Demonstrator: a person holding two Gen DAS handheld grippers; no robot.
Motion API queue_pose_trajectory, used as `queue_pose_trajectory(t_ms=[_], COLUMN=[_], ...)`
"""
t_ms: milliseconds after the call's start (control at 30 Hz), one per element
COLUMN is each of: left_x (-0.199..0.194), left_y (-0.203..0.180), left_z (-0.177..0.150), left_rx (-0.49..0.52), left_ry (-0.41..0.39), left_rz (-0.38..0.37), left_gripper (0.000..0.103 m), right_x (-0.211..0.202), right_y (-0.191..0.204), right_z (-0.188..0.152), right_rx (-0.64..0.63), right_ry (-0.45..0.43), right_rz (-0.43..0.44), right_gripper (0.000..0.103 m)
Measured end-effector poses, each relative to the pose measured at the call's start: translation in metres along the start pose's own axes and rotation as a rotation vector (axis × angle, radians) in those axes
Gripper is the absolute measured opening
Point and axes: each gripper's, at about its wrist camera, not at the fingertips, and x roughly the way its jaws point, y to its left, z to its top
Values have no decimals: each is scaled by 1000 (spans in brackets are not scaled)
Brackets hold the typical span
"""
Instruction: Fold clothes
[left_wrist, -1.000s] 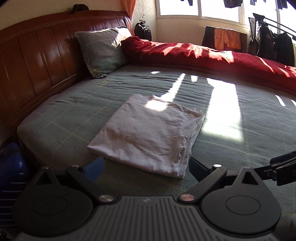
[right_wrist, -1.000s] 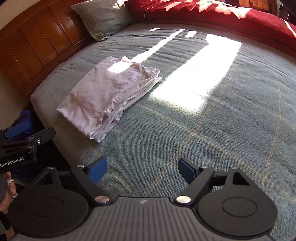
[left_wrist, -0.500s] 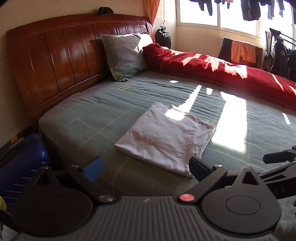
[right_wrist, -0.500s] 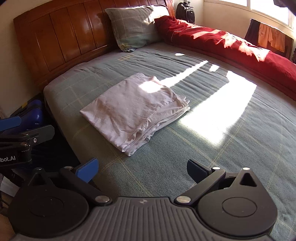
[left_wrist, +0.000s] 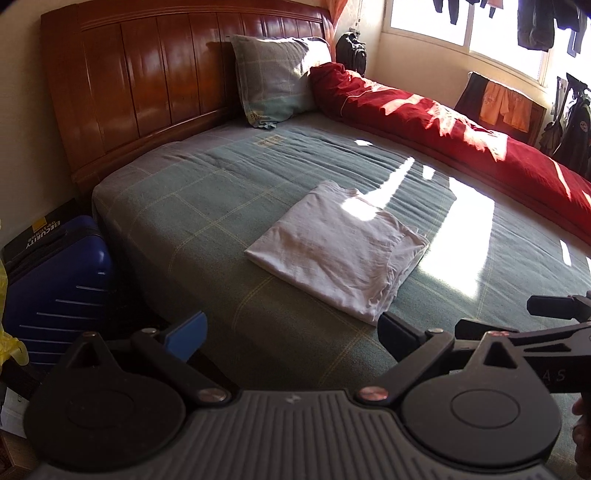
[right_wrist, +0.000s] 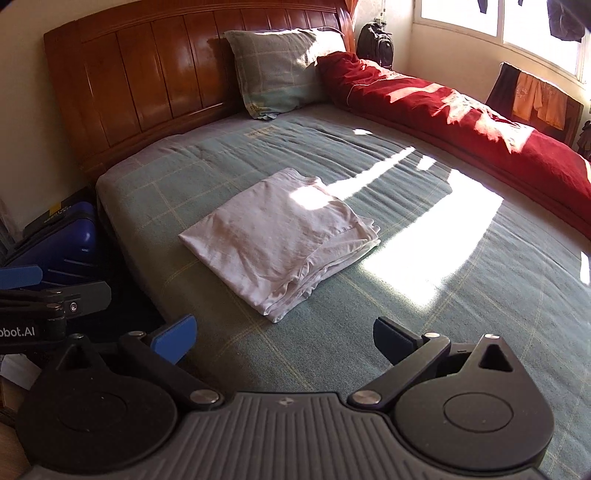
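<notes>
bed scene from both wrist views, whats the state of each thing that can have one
white garment: folded flat on the bed, untouched
left hand-held gripper: open, holding nothing
right hand-held gripper: open, holding nothing
red duvet: bunched along the far side
pillow: propped against the headboard
blue suitcase: closed, beside the bed

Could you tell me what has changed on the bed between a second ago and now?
Both grippers have pulled back and up from the folded white shirt, which now looks smaller, with more headboard in view. The left gripper and right gripper were already open and empty. The shirt, pillow and red duvet have not moved.
</notes>
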Motion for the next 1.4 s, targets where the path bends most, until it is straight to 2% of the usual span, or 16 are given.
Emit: queue_pose_trajectory(t_ms=[167, 700, 1400], left_x=[-3, -12, -9], left_y=[2, -10, -12], left_z=[-5, -16, -14], left_rx=[16, 56, 62], left_ry=[14, 38, 68], left_rz=[7, 4, 2], left_gripper=[99, 99, 99], right_x=[-12, -30, -27], right_y=[-1, 9, 2], right_z=[-6, -19, -19], right_rx=[44, 32, 52], right_ry=[-5, -12, 10], right_rz=[7, -4, -11], right_gripper=[103, 103, 103])
